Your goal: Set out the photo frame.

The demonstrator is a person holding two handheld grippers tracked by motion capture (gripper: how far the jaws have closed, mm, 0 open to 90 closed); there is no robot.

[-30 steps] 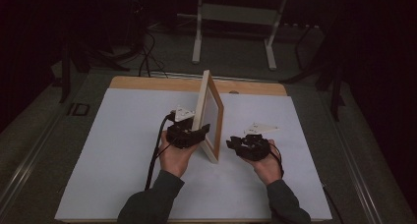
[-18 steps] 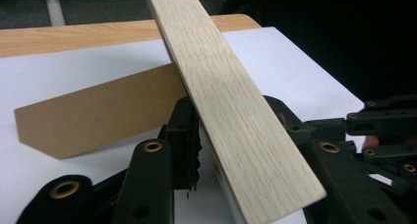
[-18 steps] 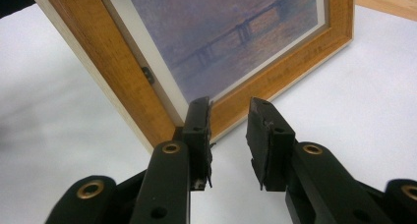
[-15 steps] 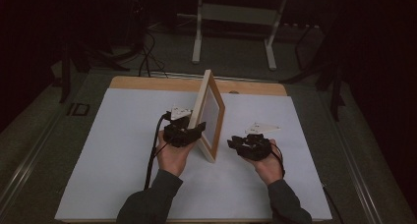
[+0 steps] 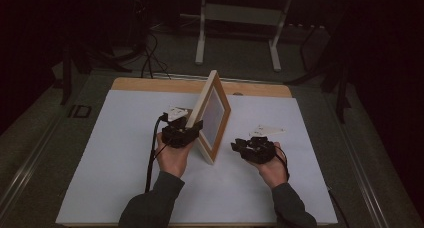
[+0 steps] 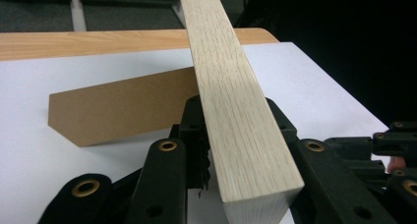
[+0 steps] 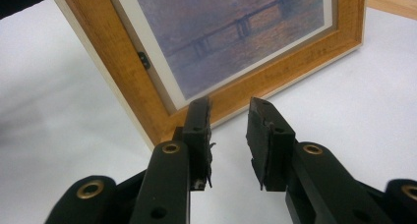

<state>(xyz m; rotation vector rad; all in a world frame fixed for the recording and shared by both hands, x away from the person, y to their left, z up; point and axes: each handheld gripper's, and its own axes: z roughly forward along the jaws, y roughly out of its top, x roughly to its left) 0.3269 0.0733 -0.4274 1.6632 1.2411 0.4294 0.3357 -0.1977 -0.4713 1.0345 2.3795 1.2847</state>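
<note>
The worktop (image 5: 125, 153), a pale wooden board under a smooth white sheet, is carrying a picture frame (image 5: 212, 115) that is standing near its middle, tilted back on its lower edge. The frame is rectangular, made of light-grained wood with a warmer orange-brown face, and is enclosing a print of a bridge in hazy purple tones. A brown cardboard easel back (image 6: 118, 108) is jutting out behind it onto the sheet, probably so the frame can lean on it once released. The left hand-held gripper (image 5: 181, 132) is clamping the frame's upper side rail between its black jaws, apparently steadying it upright while the stand is being settled. The right hand-held gripper (image 5: 255, 149) is waiting just in front of the frame's lower corner, holding nothing, its jaws parted by a moderate gap, likely ready to nudge or catch the frame.
</note>
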